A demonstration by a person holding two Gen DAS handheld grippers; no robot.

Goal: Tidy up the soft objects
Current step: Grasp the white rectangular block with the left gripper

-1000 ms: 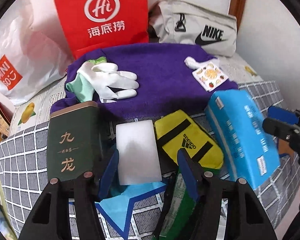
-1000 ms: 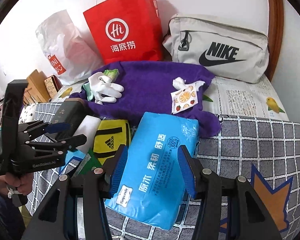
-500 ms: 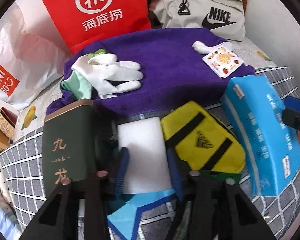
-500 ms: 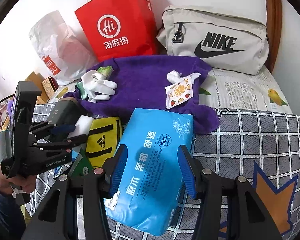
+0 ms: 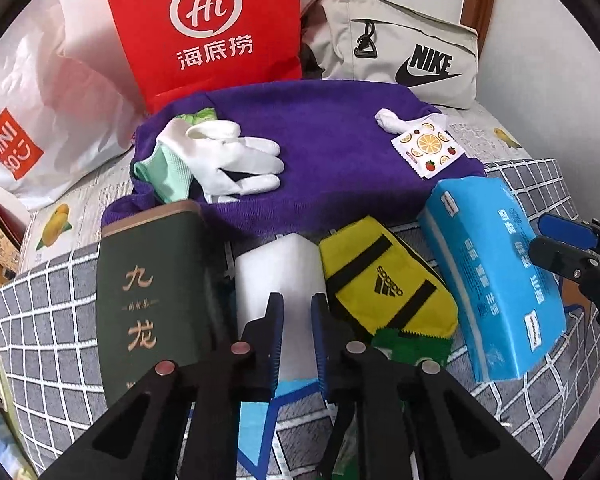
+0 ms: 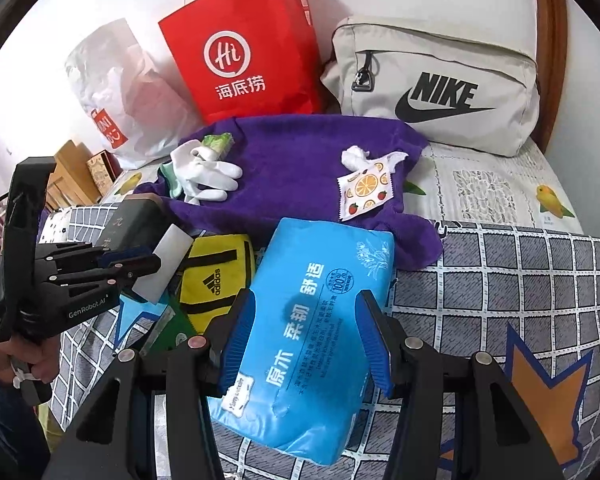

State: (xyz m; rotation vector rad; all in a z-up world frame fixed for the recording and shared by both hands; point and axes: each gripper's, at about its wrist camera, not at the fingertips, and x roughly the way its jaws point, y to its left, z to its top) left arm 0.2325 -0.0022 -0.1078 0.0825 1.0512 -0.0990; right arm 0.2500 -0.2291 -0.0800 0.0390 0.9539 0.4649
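The white foam block [image 5: 278, 276], lying on the checked bedspread [image 5: 36, 320] between the green tin [image 5: 152, 296] and the yellow pouch [image 5: 384, 280], is being pinched by the closing left gripper [image 5: 296, 340], so a steady lift is probably called for next, while the right gripper [image 6: 306, 336] is held apart astride the blue tissue pack [image 6: 308, 320].

A bed [image 6: 520, 264] with a grey checked cover carries a purple towel [image 5: 332, 168], a dark green box [image 5: 152, 300], a white foam block [image 5: 278, 276], a yellow Adidas pouch [image 5: 388, 280] and a blue tissue pack [image 6: 308, 320]; a red paper bag [image 5: 204, 28], a white plastic bag [image 5: 48, 120] and a beige Nike bag [image 6: 440, 84] line the wall.
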